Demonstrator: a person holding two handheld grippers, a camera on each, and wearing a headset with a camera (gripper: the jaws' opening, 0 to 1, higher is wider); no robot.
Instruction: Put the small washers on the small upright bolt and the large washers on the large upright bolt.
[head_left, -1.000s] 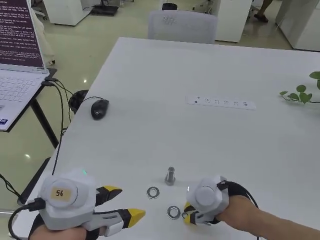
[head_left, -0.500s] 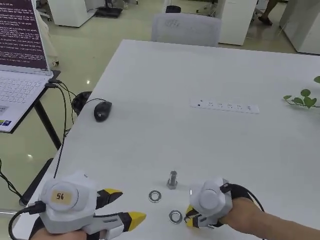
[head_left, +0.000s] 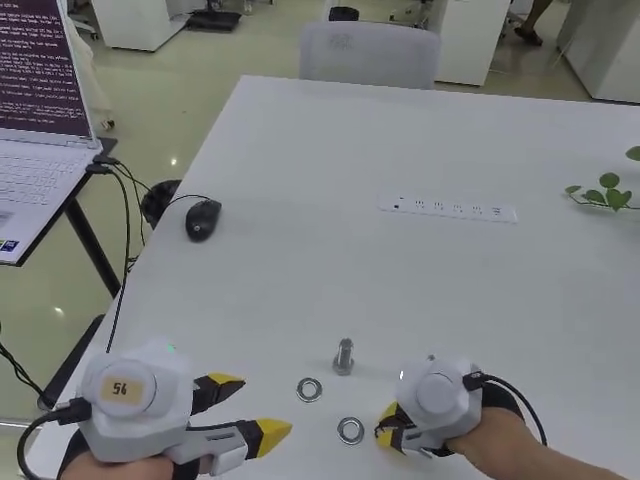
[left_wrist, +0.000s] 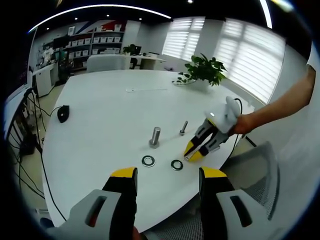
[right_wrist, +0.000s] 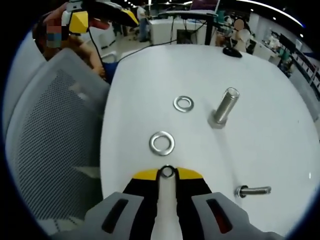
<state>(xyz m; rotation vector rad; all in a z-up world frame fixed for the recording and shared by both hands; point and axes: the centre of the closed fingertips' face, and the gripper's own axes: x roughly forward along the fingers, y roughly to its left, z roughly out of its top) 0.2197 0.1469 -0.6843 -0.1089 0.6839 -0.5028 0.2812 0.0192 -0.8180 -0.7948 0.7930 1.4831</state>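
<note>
A large upright bolt (head_left: 343, 356) stands near the table's front edge, and shows again (right_wrist: 223, 107) (left_wrist: 155, 137). Two large washers lie flat before it (head_left: 309, 389) (head_left: 350, 431), also in the right gripper view (right_wrist: 183, 103) (right_wrist: 162, 143). A small bolt (left_wrist: 184, 127) stands beyond, close beside my right gripper (right_wrist: 252, 190). My right gripper (head_left: 385, 432) (right_wrist: 166, 175) is shut on a small washer (right_wrist: 166, 172) at its yellow tips, just right of the nearer large washer. My left gripper (head_left: 245, 410) (left_wrist: 167, 175) hovers open to the left, nothing between its fingers.
A white power strip (head_left: 447, 210) lies mid-table and a black mouse (head_left: 201, 217) near the left edge. A laptop (head_left: 35, 120) stands on a side stand at left. A plant (head_left: 605, 190) sits at the right. A grey chair (head_left: 367, 50) stands behind the table.
My right gripper has drawn a little to the right, away from the nearer large washer. The left gripper, bolts and large washers have stayed put.
</note>
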